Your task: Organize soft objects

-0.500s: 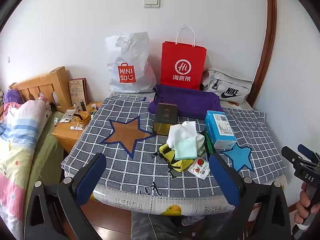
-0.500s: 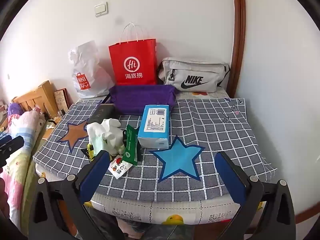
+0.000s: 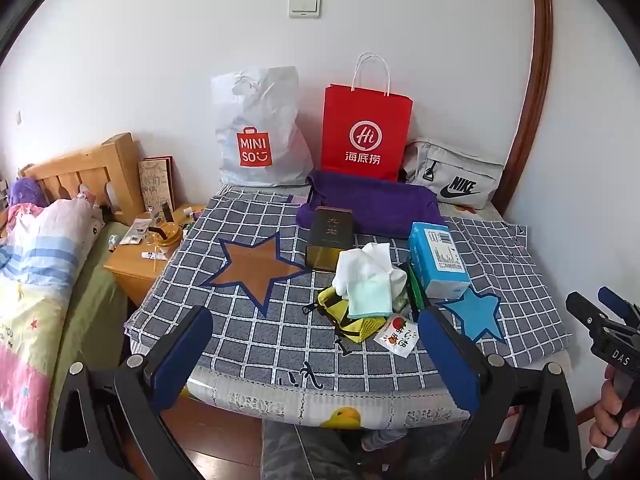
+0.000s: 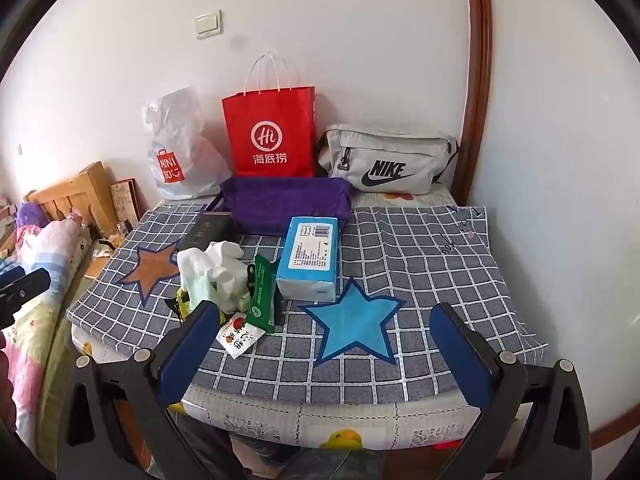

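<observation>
A pile of soft things lies mid-table on the checked cloth [image 3: 248,336]: white and pale green cloths [image 3: 366,280] [image 4: 216,272] over a yellow mesh bag [image 3: 352,320], a blue tissue pack [image 3: 438,260] [image 4: 310,258], a green packet [image 4: 262,296] and a small snack sachet [image 3: 396,336] [image 4: 238,336]. A purple towel-lined tray [image 3: 372,204] [image 4: 280,204] sits behind them. My left gripper [image 3: 316,348] is open and empty, held back at the table's front edge. My right gripper [image 4: 324,344] is open and empty over the front edge near the blue star.
A dark tin box [image 3: 330,238] stands by the pile. A Miniso bag [image 3: 256,132], a red paper bag [image 3: 366,132] and a grey Nike pouch [image 3: 456,178] line the wall. A bed [image 3: 36,264] and wooden nightstand [image 3: 148,256] are left.
</observation>
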